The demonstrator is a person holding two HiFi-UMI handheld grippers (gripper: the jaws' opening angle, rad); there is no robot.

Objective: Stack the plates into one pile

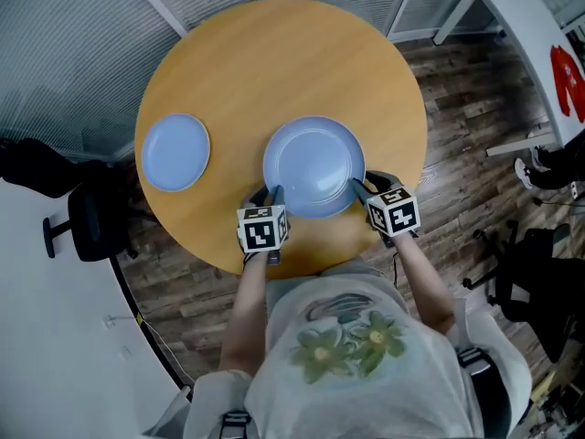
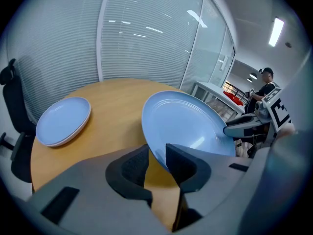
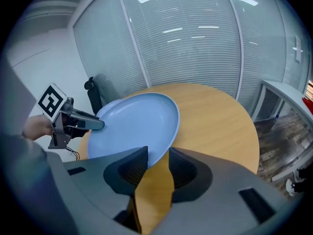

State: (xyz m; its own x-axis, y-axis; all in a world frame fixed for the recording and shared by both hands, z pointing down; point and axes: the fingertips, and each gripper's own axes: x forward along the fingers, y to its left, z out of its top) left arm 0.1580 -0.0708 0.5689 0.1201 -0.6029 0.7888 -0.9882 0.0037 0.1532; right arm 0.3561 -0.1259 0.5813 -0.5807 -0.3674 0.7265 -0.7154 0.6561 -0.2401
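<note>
- Closest in, the left gripper (image 1: 273,195) and the right gripper (image 1: 358,187) each clamp the rim of the large light-blue glossy round plate (image 1: 313,165). One grips its near-left edge, the other its near-right edge.
- Held this way, the plate hangs tilted and clear of the round wooden bench (image 1: 274,62), and most of its body reaches out past the jaws toward the far side.
- Each gripper bites only a thin strip of smooth rim. The overhanging weight could lever the plate out of the pads and drop it onto the bench.
- If the two hands drift apart or roll unevenly, one edge may pull free and leave the plate swinging from the other gripper.
- The smaller light-blue round plate (image 1: 174,151) lies at the bench's left side, well apart from both grippers. Set off-centre on that narrower base, the wide plate would likely rock or slide off.
</note>
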